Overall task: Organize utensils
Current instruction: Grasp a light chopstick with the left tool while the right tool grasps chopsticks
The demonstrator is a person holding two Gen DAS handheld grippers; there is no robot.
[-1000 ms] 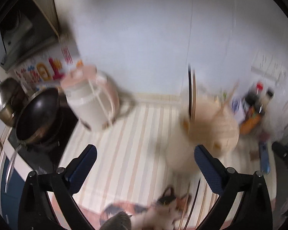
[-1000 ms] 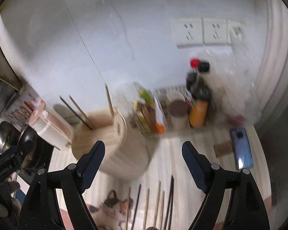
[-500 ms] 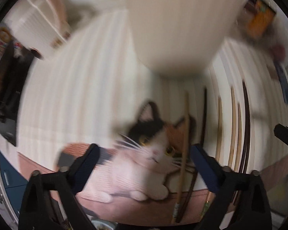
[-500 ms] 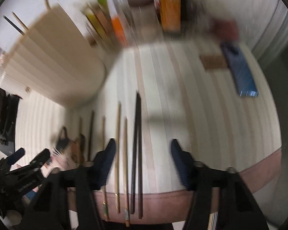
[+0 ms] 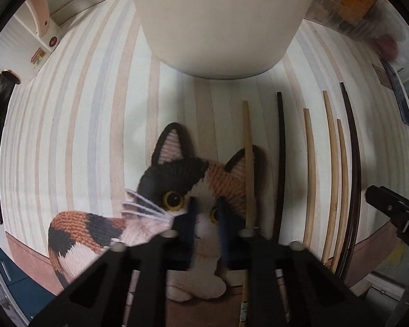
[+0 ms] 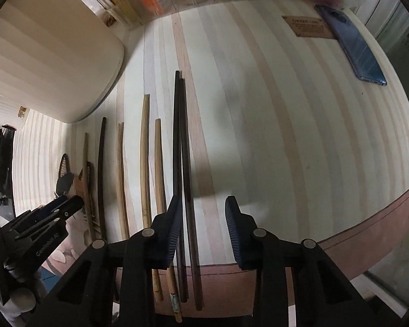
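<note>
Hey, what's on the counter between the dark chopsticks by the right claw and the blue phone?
Nothing: in the right wrist view, only bare striped counter lies between the dark chopsticks and the phone. A small brown card sits beside the phone.

Flat knitted calico cat mat (image 5: 177,179), black, orange and pink, on the pastel-striped tabletop (image 6: 300,125). Dark blue smartphone (image 6: 360,51) beside a small brown printed card (image 6: 308,26). Clear plastic organiser of colourful packets (image 6: 139,2) at the rear. White-and-pink appliance (image 5: 30,41), far left.
</note>
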